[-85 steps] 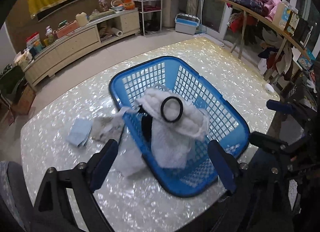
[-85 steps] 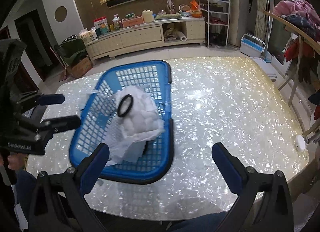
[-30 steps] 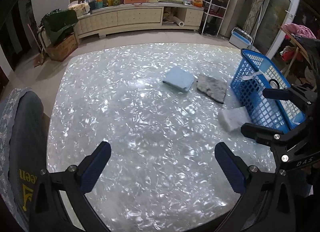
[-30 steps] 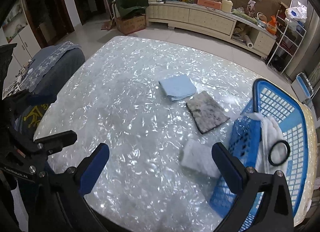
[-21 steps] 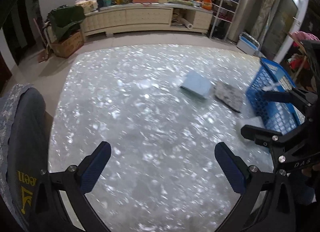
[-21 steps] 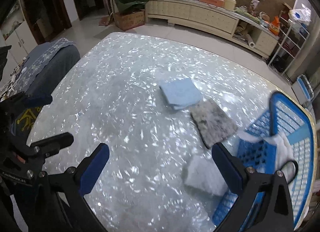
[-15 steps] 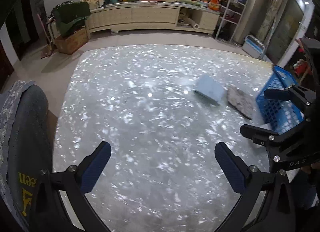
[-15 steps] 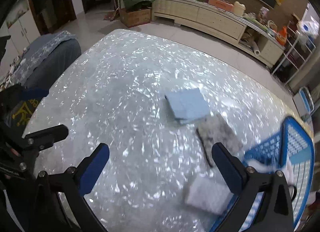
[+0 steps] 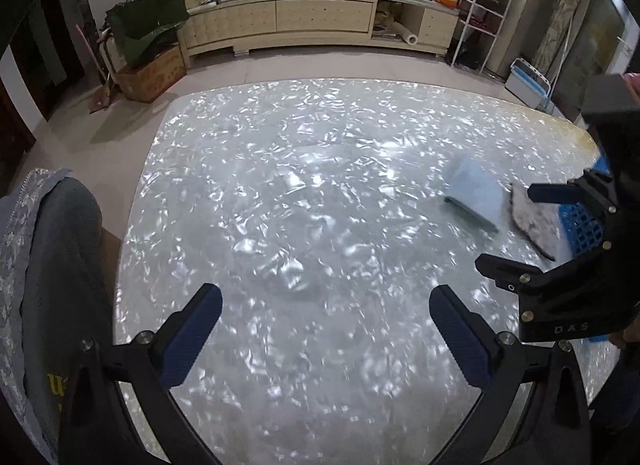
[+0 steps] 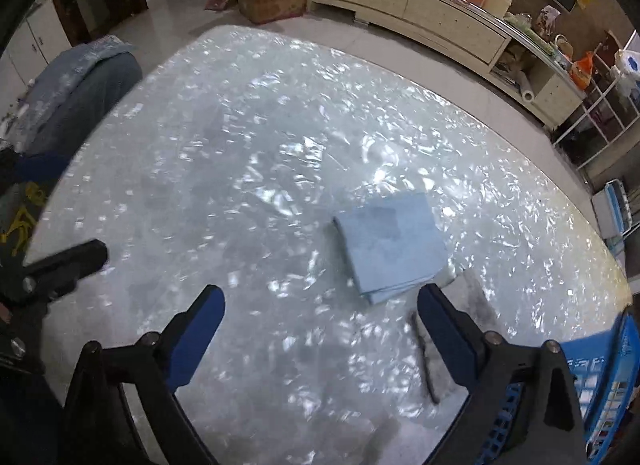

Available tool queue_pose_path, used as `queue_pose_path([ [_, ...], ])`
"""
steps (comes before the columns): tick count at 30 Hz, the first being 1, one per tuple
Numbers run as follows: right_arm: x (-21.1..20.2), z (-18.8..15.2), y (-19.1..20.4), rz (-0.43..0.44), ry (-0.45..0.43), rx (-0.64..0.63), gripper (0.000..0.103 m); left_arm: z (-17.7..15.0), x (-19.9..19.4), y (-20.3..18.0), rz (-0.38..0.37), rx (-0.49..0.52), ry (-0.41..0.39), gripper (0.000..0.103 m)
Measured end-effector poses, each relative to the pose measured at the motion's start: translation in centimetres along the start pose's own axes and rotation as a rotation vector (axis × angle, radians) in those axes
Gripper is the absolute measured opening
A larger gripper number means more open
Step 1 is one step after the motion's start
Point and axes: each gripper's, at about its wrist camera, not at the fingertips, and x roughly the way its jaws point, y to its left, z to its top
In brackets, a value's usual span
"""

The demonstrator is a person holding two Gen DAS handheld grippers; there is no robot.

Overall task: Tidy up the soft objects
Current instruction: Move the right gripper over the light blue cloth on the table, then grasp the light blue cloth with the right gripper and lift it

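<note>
A folded light blue cloth (image 10: 394, 245) lies on the shiny white table (image 10: 240, 169); it also shows at the right of the left wrist view (image 9: 474, 195). A grey fuzzy cloth (image 9: 534, 221) lies just right of it, partly hidden by the right gripper's finger in the right wrist view (image 10: 476, 305). The blue basket (image 10: 608, 381) sits at the table's right edge, mostly out of frame (image 9: 580, 229). My left gripper (image 9: 326, 329) is open and empty over bare table. My right gripper (image 10: 320, 329) is open and empty, just short of the blue cloth.
A chair draped in blue-grey fabric (image 9: 52, 265) stands at the table's left edge. A long cream cabinet (image 9: 320, 21) with clutter runs along the far wall. A wire shelf rack (image 9: 484, 5) stands at the right.
Both grippers have swung left, away from the basket. The basket and cloths have slid toward the right edge of both views. Both grippers stay open and empty.
</note>
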Motion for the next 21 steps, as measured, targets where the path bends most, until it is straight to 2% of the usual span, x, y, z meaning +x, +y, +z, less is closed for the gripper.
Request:
queue_pose_path([
  [8, 4.0, 1.0, -1.8, 0.005, 0.077, 0.043, 0.073, 0.1, 2.7, 0.1, -0.038, 0.002, 0.035, 0.103],
  [11, 4.8, 1.4, -2.1, -0.029, 0.087, 0.043, 0.063, -0.2, 3.0, -0.2, -0.050, 0.012, 0.044, 0.103],
  [14, 5.3, 1.5, -2.7, -0.018, 0.100, 0.069, 0.055, -0.4, 2.9, -0.2, -0.064, 0.009, 0.042, 0.103],
  [21, 6.1, 2.5, -3.7, -0.023, 0.091, 0.091, 0.045, -0.7, 2.5, -0.3, -0.087, -0.002, 0.037, 0.103],
])
